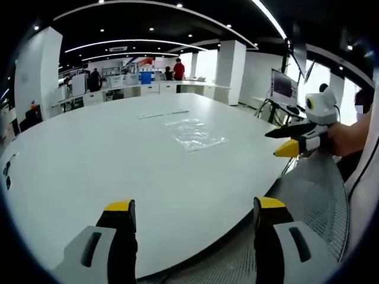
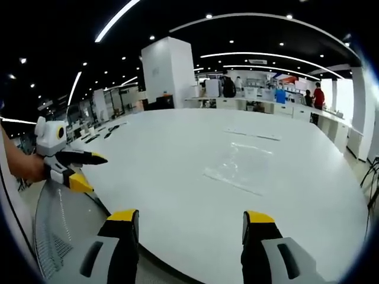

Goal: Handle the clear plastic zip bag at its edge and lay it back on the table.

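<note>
One clear zip bag (image 1: 194, 135) lies on one white table (image 1: 106, 171), with two grippers (image 1: 195, 231) (image 2: 190, 236) above.

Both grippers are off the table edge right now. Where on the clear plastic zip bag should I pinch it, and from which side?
Probably the near edge of the clear plastic zip bag, which lies flat on the white table. Come in low from the operator's side with the open right gripper, sliding one jaw under that edge; the film is thin and flat, so a top-down pinch has little to catch.

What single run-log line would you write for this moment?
bag: flat on table, untouched | left gripper: open, at near edge | right gripper: open, at near edge | phase: pre-approach
</note>
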The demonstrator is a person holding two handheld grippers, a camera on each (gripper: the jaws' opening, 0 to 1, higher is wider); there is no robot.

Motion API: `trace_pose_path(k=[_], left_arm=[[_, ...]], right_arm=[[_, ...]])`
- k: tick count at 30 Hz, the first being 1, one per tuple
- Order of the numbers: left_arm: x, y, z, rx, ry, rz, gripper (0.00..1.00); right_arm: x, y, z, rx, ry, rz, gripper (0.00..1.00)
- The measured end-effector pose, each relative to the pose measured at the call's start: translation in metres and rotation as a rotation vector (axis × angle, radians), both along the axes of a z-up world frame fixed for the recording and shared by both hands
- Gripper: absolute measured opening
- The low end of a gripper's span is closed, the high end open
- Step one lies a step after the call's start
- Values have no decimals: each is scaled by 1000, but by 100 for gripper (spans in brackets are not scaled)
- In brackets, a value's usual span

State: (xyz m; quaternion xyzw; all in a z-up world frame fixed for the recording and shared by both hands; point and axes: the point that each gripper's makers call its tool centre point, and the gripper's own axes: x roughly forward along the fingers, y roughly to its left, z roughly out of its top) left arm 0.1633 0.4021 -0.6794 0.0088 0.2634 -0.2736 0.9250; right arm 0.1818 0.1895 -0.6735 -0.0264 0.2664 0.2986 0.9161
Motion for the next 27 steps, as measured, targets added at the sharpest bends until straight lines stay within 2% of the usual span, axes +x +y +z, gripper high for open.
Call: trace_pose_path(k=[19,27], left_arm=[[2,4,-1,8,-12,11,80],[0,-2,3,9,-19,8,79]], right_arm=[[-4,6,-1,-20,10,33,71],[-2,3,-3,-24,6,30,70]])
